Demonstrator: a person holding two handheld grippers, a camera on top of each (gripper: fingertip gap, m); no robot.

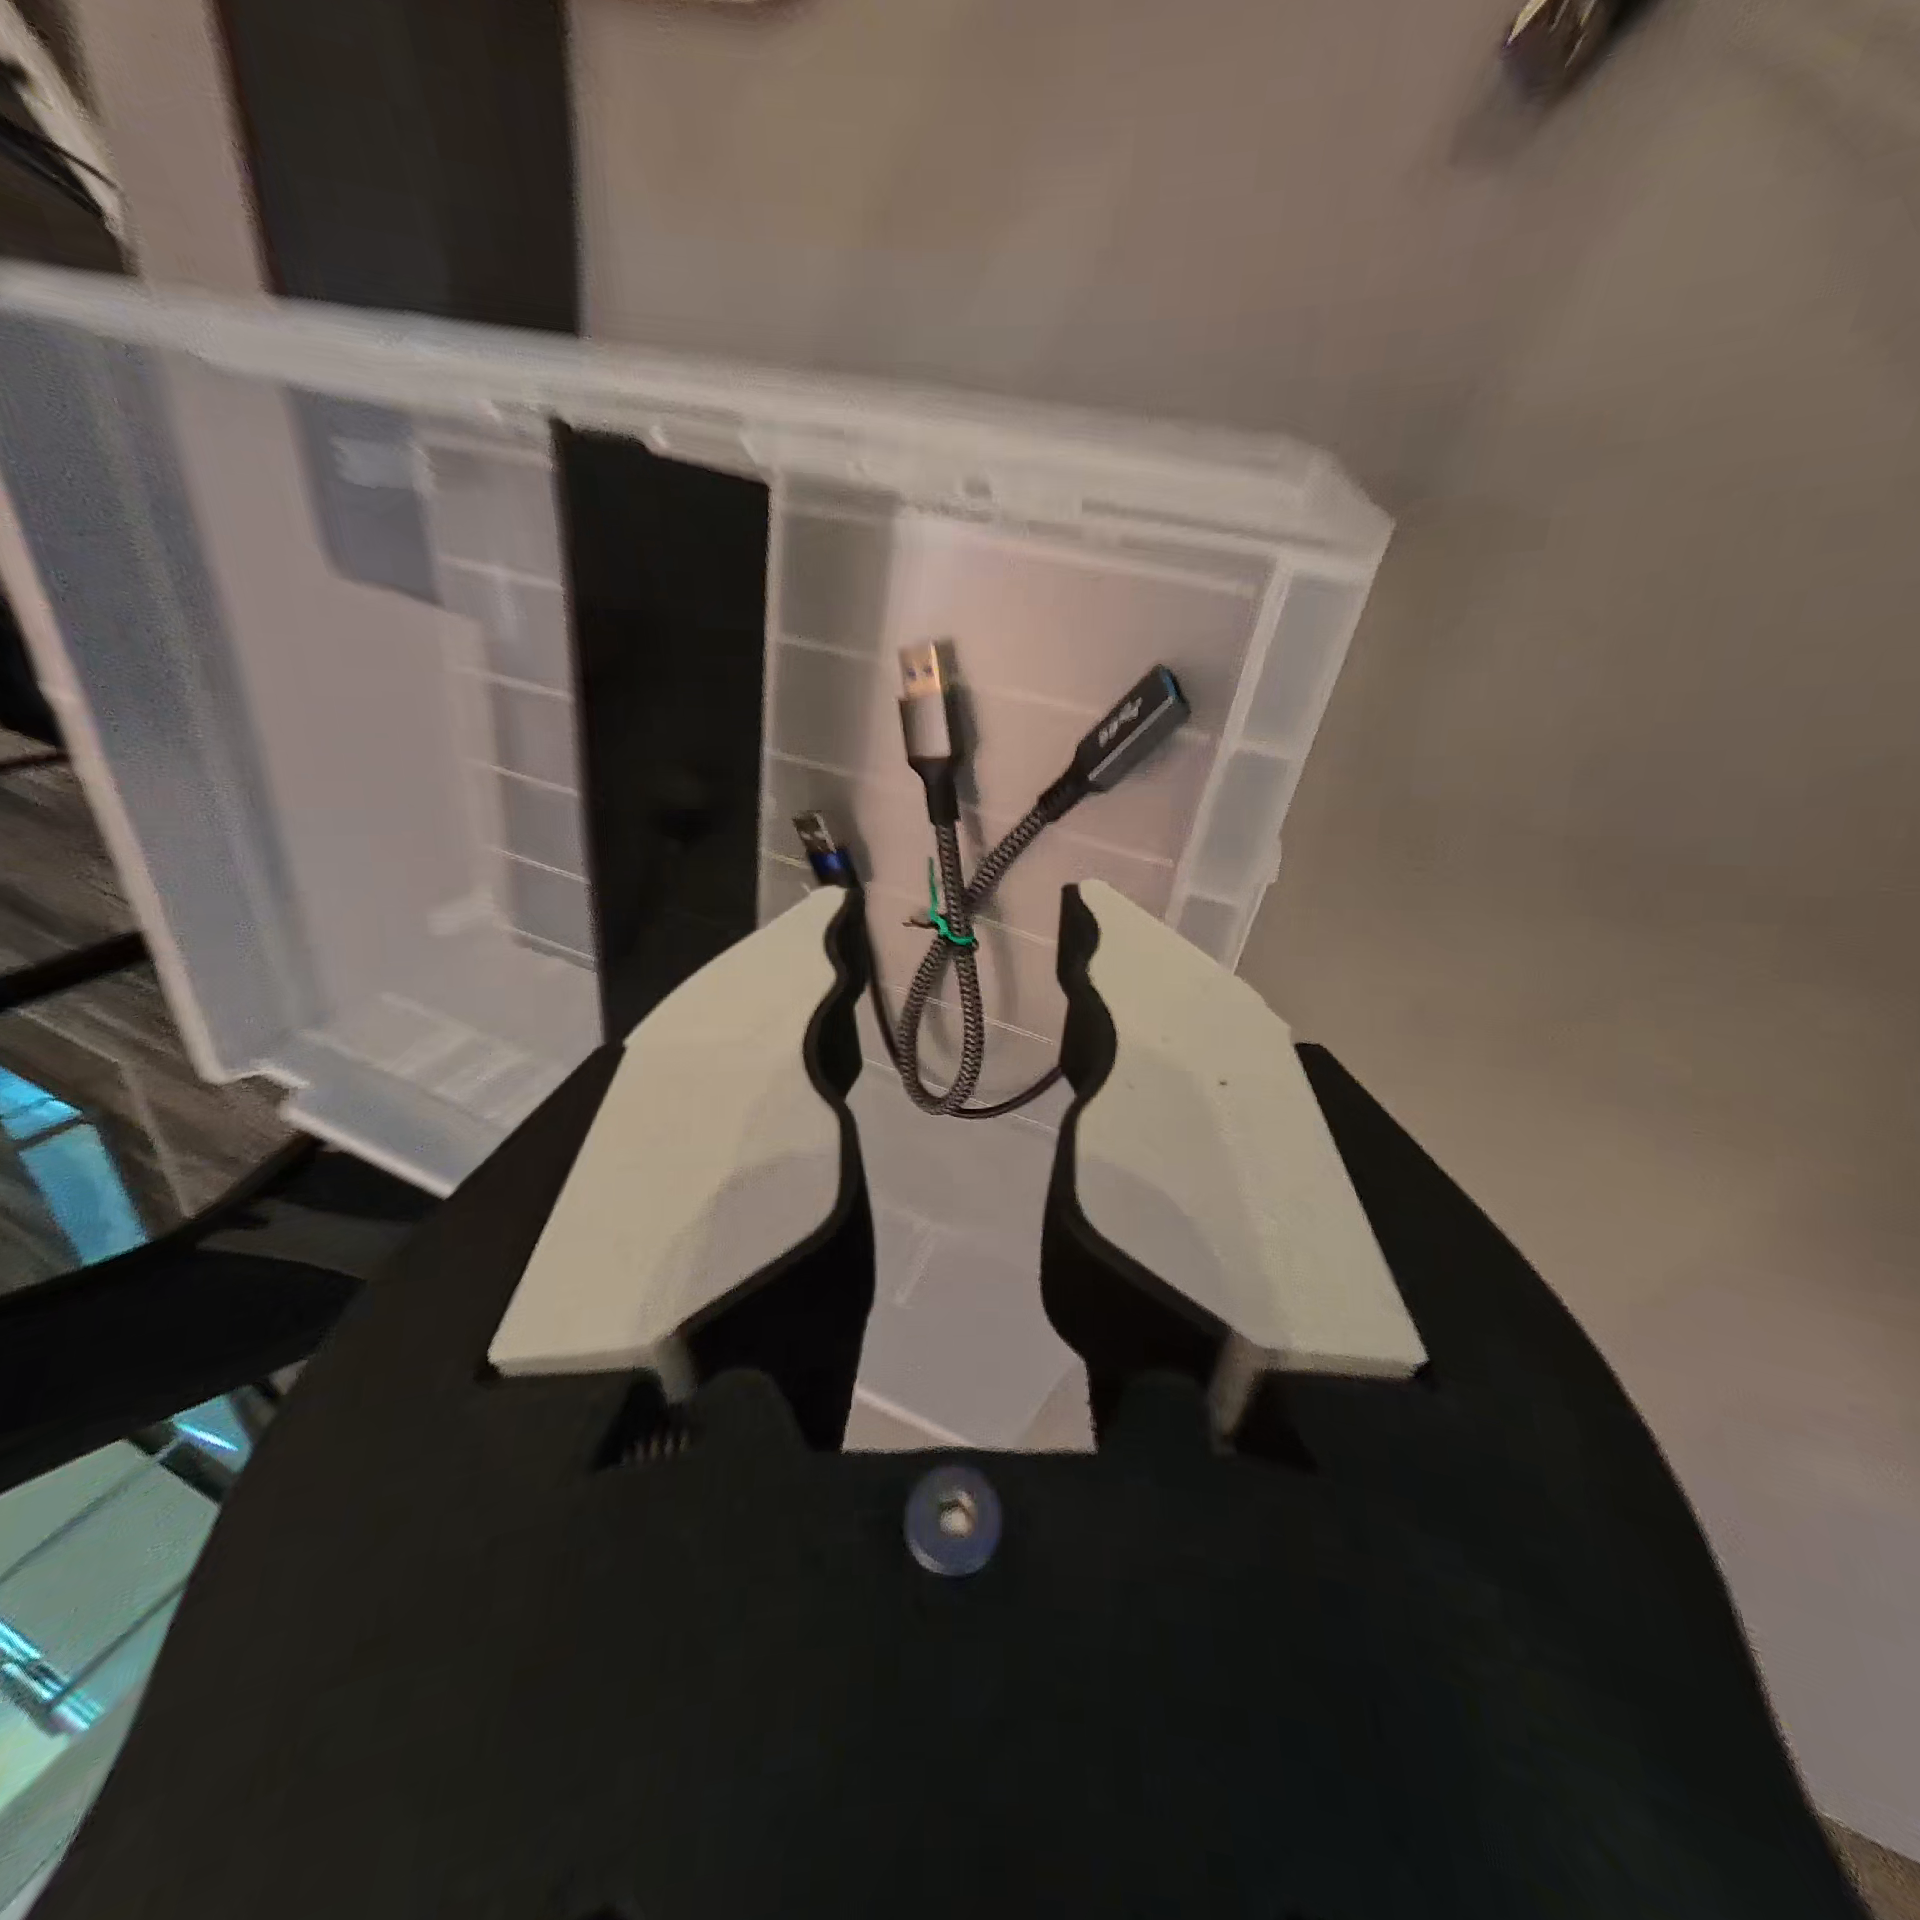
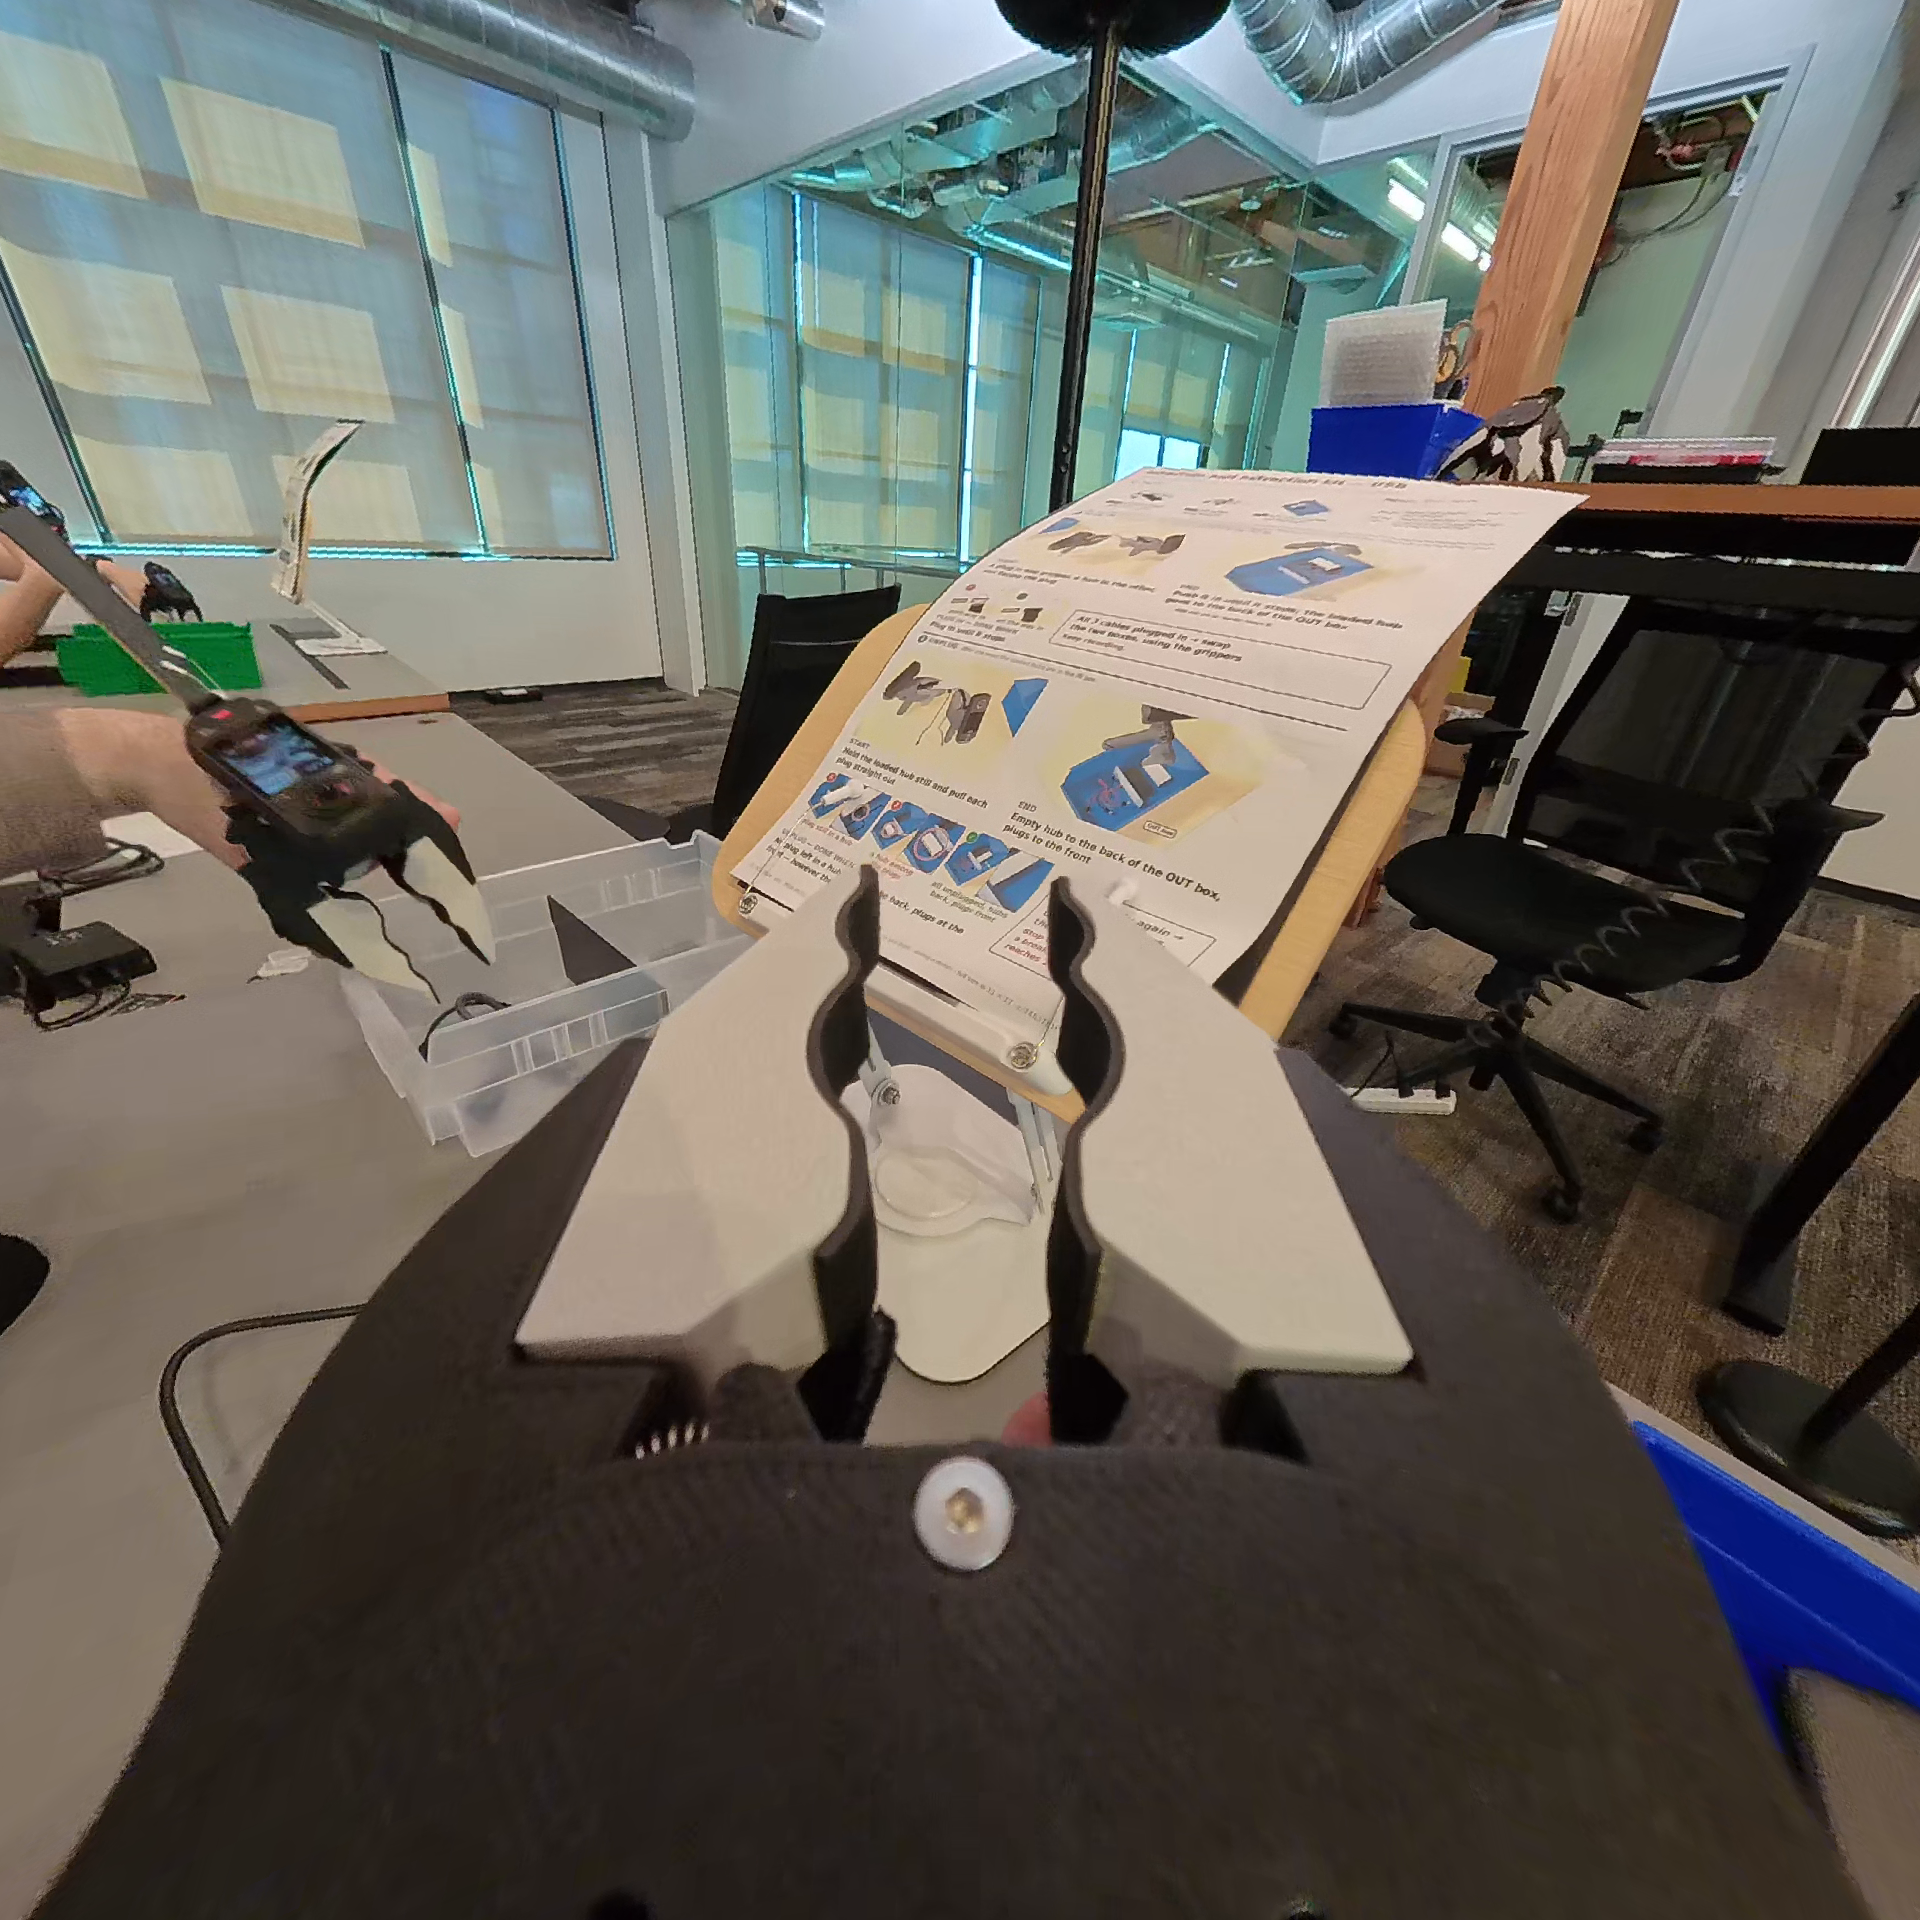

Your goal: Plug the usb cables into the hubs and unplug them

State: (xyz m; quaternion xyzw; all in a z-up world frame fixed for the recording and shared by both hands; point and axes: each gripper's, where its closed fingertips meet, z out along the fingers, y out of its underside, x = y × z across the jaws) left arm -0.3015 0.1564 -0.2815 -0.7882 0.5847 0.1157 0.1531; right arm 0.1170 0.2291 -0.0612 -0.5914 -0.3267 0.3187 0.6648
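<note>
Braided USB cable (image 1: 951, 904) lies looped in the clear plastic tray (image 1: 1039, 488), a blue-tipped plug (image 1: 826, 847) just left of it, possibly a second cable. Left gripper (image 1: 961, 904) hovers above, fingers apart, empty. Right gripper (image 2: 961, 904), fingers apart, faces an instruction sheet (image 2: 1143, 707).

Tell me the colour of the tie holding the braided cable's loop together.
Green tie, best seen in the left wrist view.

An open-plan office or lab workroom: glass partition walls (image 2: 935, 395), large windows with roller shades (image 2: 291, 312), exposed silver ducts (image 2: 1340, 42) overhead, a timber column (image 2: 1558, 197), carpet tiles (image 2: 1683, 1174), black swivel chairs (image 2: 1621, 883), grey desks (image 2: 187, 1132), and an illustrated instruction sheet (image 2: 1174, 707) propped on a stand.
</note>
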